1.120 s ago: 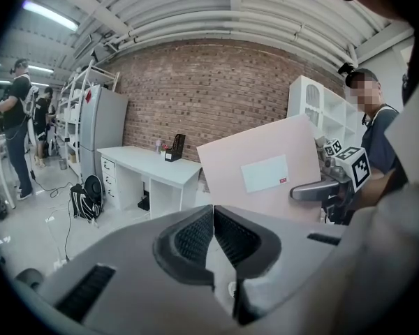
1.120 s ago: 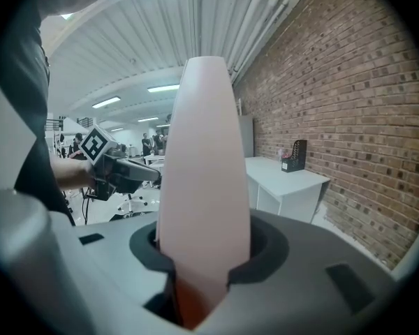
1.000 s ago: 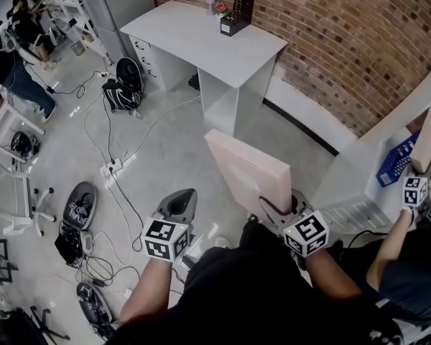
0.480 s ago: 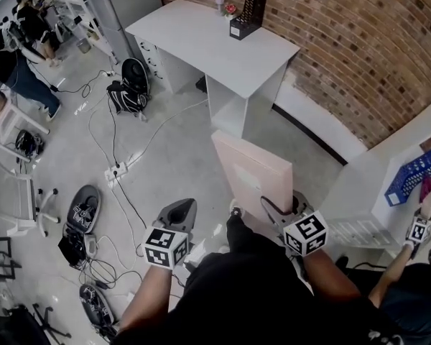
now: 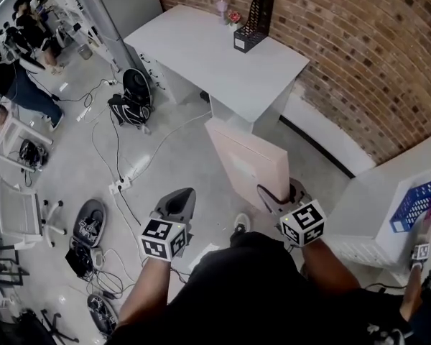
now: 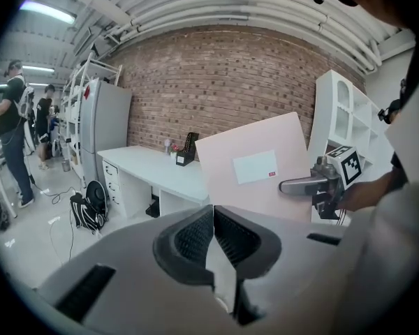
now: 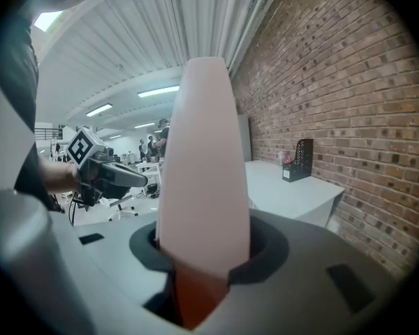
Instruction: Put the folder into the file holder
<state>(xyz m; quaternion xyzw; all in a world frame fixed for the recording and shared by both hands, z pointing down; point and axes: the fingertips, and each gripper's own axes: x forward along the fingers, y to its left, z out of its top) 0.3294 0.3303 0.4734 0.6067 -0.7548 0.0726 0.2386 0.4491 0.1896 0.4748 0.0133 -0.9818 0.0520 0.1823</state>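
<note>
Desk (image 5: 223,56) by brick wall (image 5: 359,56) bears file holder (image 5: 255,24) — right gripper (image 5: 279,191) clamps folder (image 5: 244,160), left gripper's (image 5: 178,201) jaws together.

place: lab workshop | cues: brick wall (image 5: 359,56), white desk (image 5: 215,56), floor cables (image 5: 109,263)

- The lower edge of the folder (image 5: 248,165) is hidden between the jaws of the right gripper (image 5: 281,194), which are clamped on it.
- Beyond the folder, two things (image 5: 228,11) beside the file holder (image 5: 255,24) are too small to tell.
- Right of the folder, a blue basket (image 5: 420,205) is cut off by the picture's edge.
- Far left of the folder, a person (image 5: 25,92) is partly cut off.
</note>
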